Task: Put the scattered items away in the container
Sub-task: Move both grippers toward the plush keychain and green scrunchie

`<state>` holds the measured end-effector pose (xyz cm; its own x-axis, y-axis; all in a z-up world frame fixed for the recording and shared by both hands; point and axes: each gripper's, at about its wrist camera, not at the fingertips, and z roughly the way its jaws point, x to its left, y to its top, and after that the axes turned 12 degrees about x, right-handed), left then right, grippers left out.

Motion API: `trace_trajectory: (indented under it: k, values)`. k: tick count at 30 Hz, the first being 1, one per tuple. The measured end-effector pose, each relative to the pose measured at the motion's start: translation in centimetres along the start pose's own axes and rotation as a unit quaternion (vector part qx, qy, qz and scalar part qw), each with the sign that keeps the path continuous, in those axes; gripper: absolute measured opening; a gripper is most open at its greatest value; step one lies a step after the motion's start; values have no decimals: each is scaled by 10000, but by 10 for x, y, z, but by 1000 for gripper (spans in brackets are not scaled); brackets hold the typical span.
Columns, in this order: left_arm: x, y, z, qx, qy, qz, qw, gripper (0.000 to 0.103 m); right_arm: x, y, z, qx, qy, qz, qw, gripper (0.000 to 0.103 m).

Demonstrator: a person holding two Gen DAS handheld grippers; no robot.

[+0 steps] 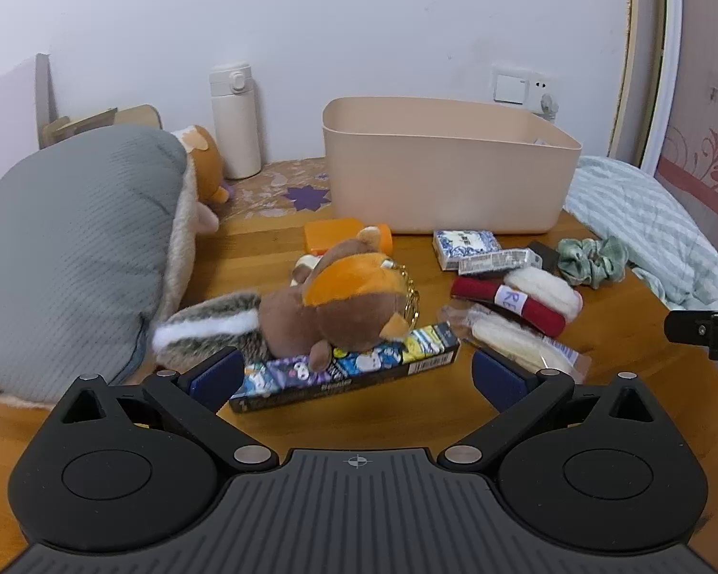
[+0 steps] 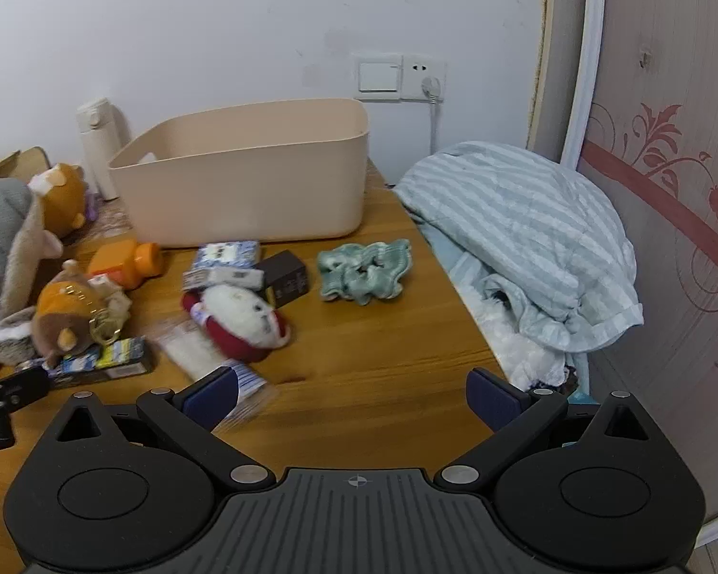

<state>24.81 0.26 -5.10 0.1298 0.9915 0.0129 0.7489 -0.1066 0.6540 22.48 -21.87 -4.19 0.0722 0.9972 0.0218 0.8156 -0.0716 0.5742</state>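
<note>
Filling the lower part of the left wrist view, the left gripper [image 1: 356, 375] is seen with its blue pads spread wide and nothing held between them. Just above the gap, at the frame's centre, a brown and orange plush squirrel [image 1: 330, 306] is laid across a long printed box [image 1: 354, 370] on the wooden table [image 1: 359, 425]. Right of centre, a red bundle [image 1: 512, 303], a white tuft [image 1: 543, 287], a clear packet [image 1: 521, 347] and a blue patterned carton [image 1: 464, 248] are clustered together, with a green scrunchie [image 1: 593, 260] further right. An orange bottle [image 1: 335, 234] is found just above the squirrel. The beige container [image 1: 450, 167] is placed in the upper middle, against the wall, and little of its inside can be seen. A grey cushion [image 1: 72, 248] is spread over the left side.

In the right wrist view, the right gripper [image 2: 354, 397] is likewise shown along the bottom with its fingers held far apart and empty. The container [image 2: 244, 177] is seen upper left of centre, the scrunchie [image 2: 364, 270] at the middle, and the other items at the left, all outside the container. A striped blanket [image 2: 526, 229] is heaped at the right.
</note>
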Motion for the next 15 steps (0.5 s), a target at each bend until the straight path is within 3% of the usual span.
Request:
trace_trajectory:
  k: [9, 15]
  values:
    - [-3, 12, 20, 43, -80, 120, 9999, 103, -10, 20, 23, 54, 65, 8, 10000, 102]
    - [-9, 24, 36, 74, -40, 119, 9999, 103, -14, 36, 39, 17, -136, -84, 9999, 102]
